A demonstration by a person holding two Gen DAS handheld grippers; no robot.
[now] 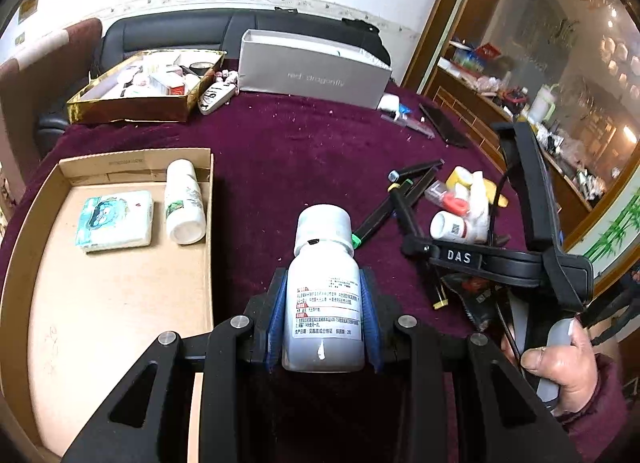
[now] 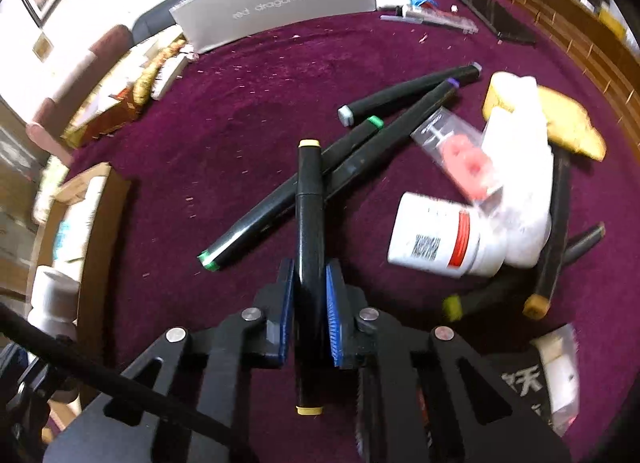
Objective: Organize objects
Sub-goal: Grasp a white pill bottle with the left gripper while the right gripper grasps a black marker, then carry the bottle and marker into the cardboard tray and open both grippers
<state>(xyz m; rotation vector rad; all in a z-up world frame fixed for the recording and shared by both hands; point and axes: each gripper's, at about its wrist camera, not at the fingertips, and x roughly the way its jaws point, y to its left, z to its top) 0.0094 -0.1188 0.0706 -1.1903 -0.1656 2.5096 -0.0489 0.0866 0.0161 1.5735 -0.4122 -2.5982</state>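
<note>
Clamped white-capped pill bottle (image 1: 324,295) bears a printed label.

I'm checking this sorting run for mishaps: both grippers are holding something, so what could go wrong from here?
1. The left gripper clamps the white pill bottle low on its body, so the tall top could tip out.
2. The right gripper holds a yellow-capped marker that crosses the green-capped marker; lifting may drag it.
3. The small white bottle lies on its side and could roll.
</note>
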